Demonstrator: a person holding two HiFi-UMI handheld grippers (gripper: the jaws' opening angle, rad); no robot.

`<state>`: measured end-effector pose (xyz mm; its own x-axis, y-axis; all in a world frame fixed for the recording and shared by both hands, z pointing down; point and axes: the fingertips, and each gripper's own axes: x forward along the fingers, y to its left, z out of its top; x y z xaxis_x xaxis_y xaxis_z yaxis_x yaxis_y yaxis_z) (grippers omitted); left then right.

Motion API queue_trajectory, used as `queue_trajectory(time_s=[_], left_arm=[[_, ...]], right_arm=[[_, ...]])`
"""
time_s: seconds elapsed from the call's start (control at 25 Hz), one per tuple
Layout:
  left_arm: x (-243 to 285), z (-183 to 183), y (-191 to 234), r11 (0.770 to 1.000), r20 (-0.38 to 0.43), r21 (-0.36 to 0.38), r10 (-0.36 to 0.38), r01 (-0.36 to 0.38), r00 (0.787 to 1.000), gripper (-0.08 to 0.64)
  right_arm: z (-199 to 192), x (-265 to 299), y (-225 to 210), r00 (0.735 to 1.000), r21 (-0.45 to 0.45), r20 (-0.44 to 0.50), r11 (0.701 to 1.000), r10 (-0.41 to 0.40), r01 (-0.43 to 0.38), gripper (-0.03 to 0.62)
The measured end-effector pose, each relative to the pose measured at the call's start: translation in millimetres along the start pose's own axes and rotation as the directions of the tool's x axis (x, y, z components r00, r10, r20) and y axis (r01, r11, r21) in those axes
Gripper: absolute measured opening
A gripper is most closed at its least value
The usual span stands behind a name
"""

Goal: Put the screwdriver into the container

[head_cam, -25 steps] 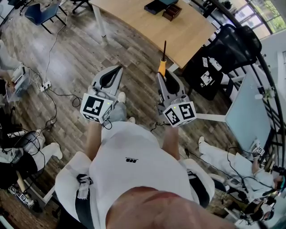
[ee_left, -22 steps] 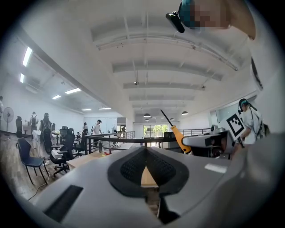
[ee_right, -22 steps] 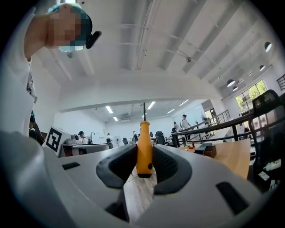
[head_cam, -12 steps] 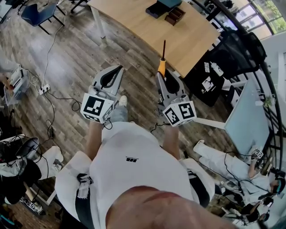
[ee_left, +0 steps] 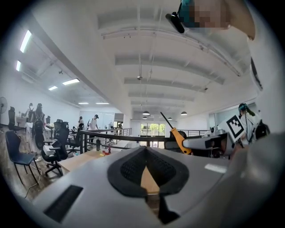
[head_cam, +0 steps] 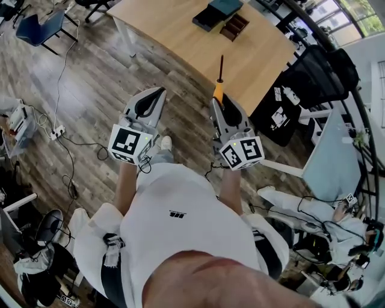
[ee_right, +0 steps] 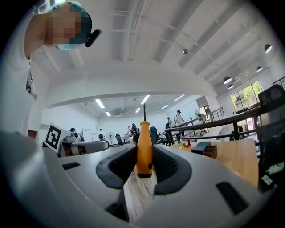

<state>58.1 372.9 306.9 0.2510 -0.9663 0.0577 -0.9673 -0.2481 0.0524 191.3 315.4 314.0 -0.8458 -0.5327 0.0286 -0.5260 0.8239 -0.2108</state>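
Note:
An orange-handled screwdriver point(head_cam: 218, 90) with a dark shaft points upward and forward, and my right gripper point(head_cam: 219, 101) is shut on its handle. In the right gripper view the handle point(ee_right: 144, 153) stands upright between the pads. My left gripper point(head_cam: 157, 95) is beside it, shut with nothing in it; in its own view the tips point(ee_left: 145, 149) meet, and the screwdriver point(ee_left: 179, 139) shows to the right. Ahead on the wooden table point(head_cam: 198, 48) sit a dark tray point(head_cam: 212, 13) and a brown compartment box point(head_cam: 234, 26); these containers point(ee_right: 204, 148) also show in the right gripper view.
I stand on a wood-plank floor short of the table. A black office chair with bags point(head_cam: 313, 66) is at the right, with a white panel point(head_cam: 334, 150) below it. A blue chair point(head_cam: 42, 24) and a power strip with cables point(head_cam: 57, 117) are at the left. People sit around.
The floor and table have slid down and left in the head view, so the table and its containers are a little closer. Both grippers keep their pose, the screwdriver still held.

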Motion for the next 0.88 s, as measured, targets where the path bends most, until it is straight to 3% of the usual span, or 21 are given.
queue_trajectory(time_s=[0.48, 0.88], left_arm=[[55.0, 3.2, 78.8, 0.998, 0.007, -0.004, -0.063, 0.063, 0.998, 0.006], [84.7, 3.9, 110.4, 0.996, 0.011, 0.004, -0.088, 0.088, 0.996, 0.006]], right_arm=[[3.8, 85.7, -20.6, 0.999, -0.012, 0.010, 0.999, -0.052, 0.052, 0.104], [6.4, 120.1, -37.8, 0.996, -0.014, 0.009, 0.996, -0.090, 0.090, 0.104]])
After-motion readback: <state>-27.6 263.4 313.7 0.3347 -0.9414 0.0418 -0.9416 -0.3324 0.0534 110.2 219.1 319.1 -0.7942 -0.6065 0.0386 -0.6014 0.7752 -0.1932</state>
